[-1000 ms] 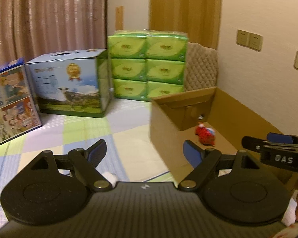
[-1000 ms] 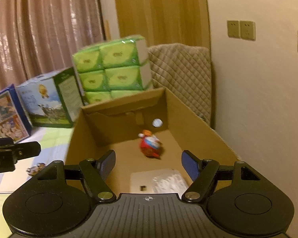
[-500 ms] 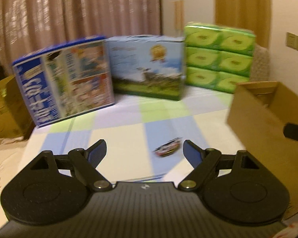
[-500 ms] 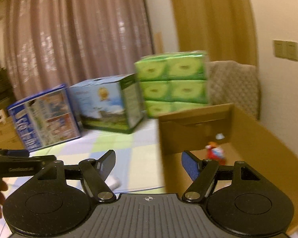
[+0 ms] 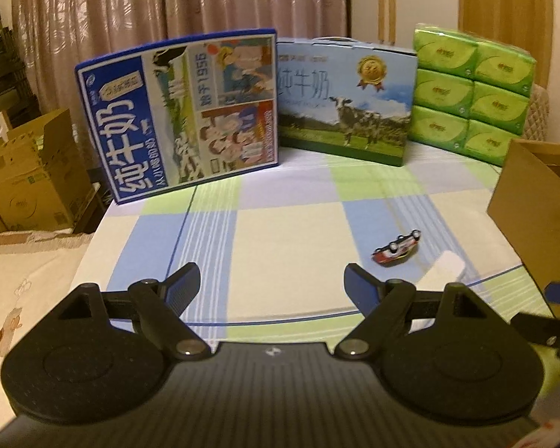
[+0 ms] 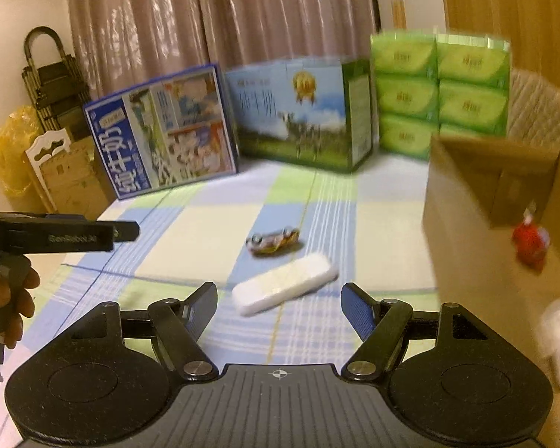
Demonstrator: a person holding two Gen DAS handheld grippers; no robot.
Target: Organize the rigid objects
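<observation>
While both hover apart, left tongs (image 5: 270, 280) and right tongs (image 6: 279, 300) seemingly gape empty.

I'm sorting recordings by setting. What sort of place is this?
Probably a home room: drawn curtains, wall sockets aside, a checked tablecloth bearing milk cartons, tissue packs and an open cardboard box.

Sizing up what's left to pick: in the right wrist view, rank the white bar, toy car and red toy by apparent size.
1. White bar, largest, but also nearest the camera.
2. Toy car.
3. Red toy, in the cardboard box; blurred, close to the car's size, so that order is unsure.
</observation>
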